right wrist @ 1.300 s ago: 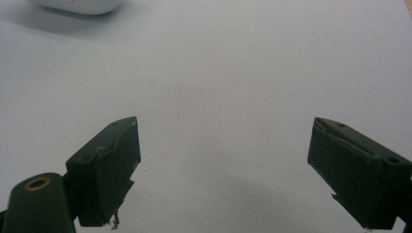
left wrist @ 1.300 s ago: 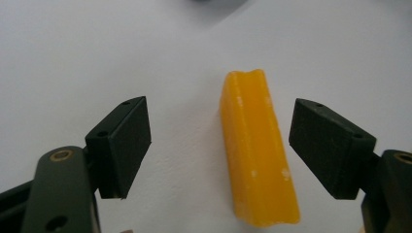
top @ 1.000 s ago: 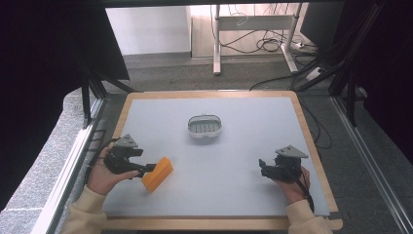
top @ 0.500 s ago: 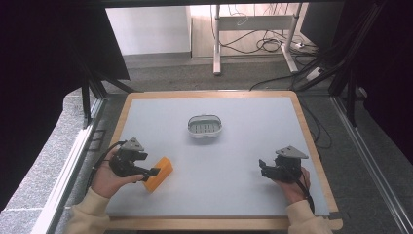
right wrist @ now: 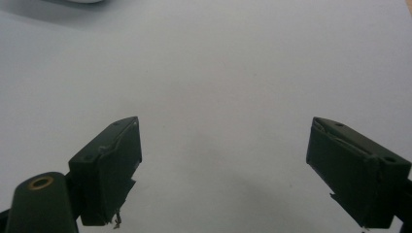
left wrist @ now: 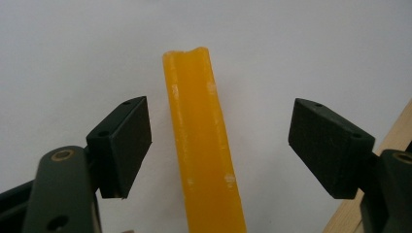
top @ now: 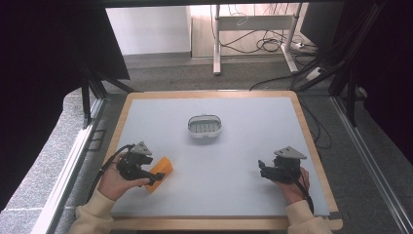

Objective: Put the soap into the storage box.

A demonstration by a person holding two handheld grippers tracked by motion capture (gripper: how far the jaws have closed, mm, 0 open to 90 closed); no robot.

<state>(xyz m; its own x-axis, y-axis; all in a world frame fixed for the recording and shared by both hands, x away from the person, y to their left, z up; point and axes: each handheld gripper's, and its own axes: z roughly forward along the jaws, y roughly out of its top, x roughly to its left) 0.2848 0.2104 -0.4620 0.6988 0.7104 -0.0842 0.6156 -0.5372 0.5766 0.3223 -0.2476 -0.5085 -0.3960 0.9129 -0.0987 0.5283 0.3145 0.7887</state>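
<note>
At the table's left, the left gripper (top: 155, 178) stood spread wide around the orange block (left wrist: 204, 145), which lay on the grey mat (top: 243, 141) between the untouching jaws. The block looked light, stiff and waxy-slick, best pinched across its narrow long sides near the middle. Farther right, the right gripper (top: 261, 170) hung agape over bare mat, holding nothing.

Orange block (left wrist: 204, 145) waxy, glossy; tabletop (top: 234, 161) matt

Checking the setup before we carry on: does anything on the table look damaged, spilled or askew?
Nothing looks spilled or broken. The orange block lies flat between the open jaws of the left gripper, untouched. The white basket sits upright mid-table. The right gripper is open over bare table.
</note>
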